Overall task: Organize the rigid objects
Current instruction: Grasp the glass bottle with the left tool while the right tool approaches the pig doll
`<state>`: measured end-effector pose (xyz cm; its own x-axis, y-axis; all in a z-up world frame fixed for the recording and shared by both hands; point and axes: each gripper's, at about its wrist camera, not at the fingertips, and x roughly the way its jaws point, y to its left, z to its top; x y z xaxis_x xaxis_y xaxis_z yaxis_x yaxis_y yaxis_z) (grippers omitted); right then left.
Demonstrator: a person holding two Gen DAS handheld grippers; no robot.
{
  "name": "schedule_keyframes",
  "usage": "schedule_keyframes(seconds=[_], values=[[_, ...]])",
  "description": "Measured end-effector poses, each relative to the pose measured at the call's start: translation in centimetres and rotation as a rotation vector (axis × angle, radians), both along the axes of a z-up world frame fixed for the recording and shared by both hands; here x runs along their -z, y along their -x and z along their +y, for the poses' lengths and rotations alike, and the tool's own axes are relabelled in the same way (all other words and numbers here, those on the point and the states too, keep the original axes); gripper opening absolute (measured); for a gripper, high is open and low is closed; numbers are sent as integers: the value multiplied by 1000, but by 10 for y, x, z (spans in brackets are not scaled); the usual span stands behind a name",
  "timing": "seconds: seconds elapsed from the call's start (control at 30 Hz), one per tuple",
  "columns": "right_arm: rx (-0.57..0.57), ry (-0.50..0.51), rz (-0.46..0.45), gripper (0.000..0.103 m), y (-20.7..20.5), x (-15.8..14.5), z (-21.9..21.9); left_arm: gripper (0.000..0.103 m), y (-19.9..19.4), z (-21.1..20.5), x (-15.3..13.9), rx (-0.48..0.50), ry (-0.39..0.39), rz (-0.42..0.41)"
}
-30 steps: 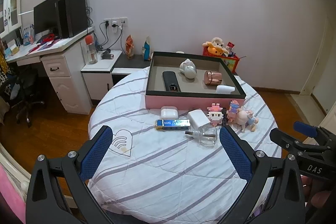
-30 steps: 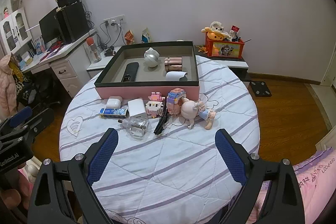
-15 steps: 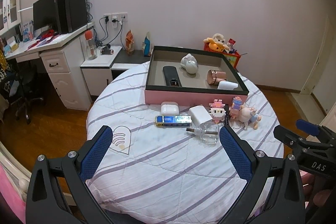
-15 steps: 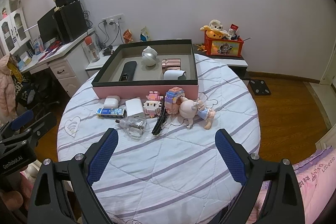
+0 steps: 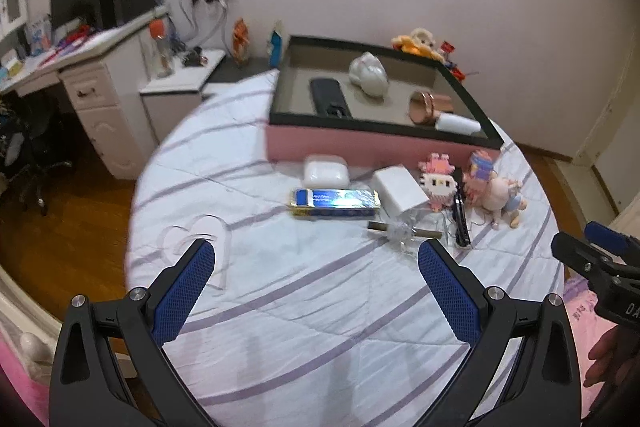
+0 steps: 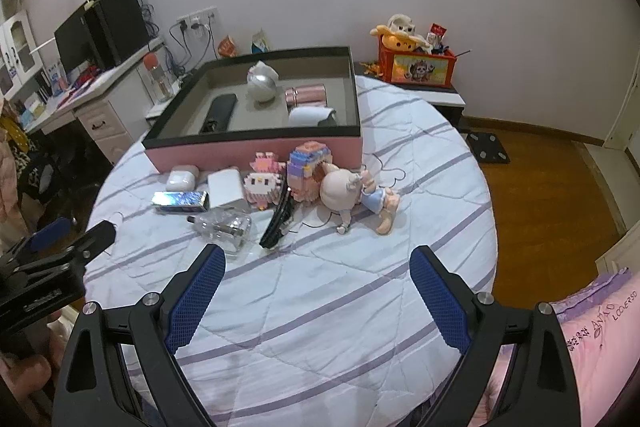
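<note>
A pink box (image 5: 360,147) (image 6: 224,153) with a dark rim stands at the back of the round table and holds a black remote (image 5: 329,95), a white figure (image 5: 370,74), a copper cylinder (image 5: 425,105) and a white tube (image 5: 458,125). In front of it lie a white earbud case (image 5: 325,171), a blue bar (image 5: 335,202), a white block (image 5: 398,189), a glass bottle (image 6: 224,225), a black clip (image 6: 276,221), two brick figures (image 6: 262,187) and a doll (image 6: 352,193). My left gripper (image 5: 316,287) and right gripper (image 6: 318,291) both hang open above the near cloth, nothing between their fingers.
The table wears a white quilt with purple stripes (image 6: 320,307). A clear heart-shaped piece (image 5: 200,247) lies at its left edge. A white desk with monitor (image 5: 80,39) stands at the left, a toy crate (image 6: 418,65) behind the table, and wooden floor (image 6: 552,187) at the right.
Both grippers have moved forward toward the table, so the objects appear larger and closer. The left view is blurred from motion. Both stay open.
</note>
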<state>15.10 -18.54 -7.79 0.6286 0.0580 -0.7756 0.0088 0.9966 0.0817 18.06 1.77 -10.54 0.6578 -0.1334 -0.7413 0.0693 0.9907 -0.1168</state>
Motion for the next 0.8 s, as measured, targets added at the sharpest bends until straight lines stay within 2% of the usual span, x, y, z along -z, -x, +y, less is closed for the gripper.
schedule_keyframes(seconds=[0.1, 0.5, 0.63, 0.8], values=[[10, 2, 22, 95, -6, 9, -4, 103, -10, -13, 14, 35, 14, 29], [56, -8, 70, 95, -17, 28, -30, 103, -45, -71, 56, 122, -34, 86], [58, -18, 81, 95, -21, 34, -37, 103, -53, -81, 62, 130, -22, 90], [53, -29, 93, 95, -25, 41, -41, 102, -63, -89, 73, 108, -73, 96]])
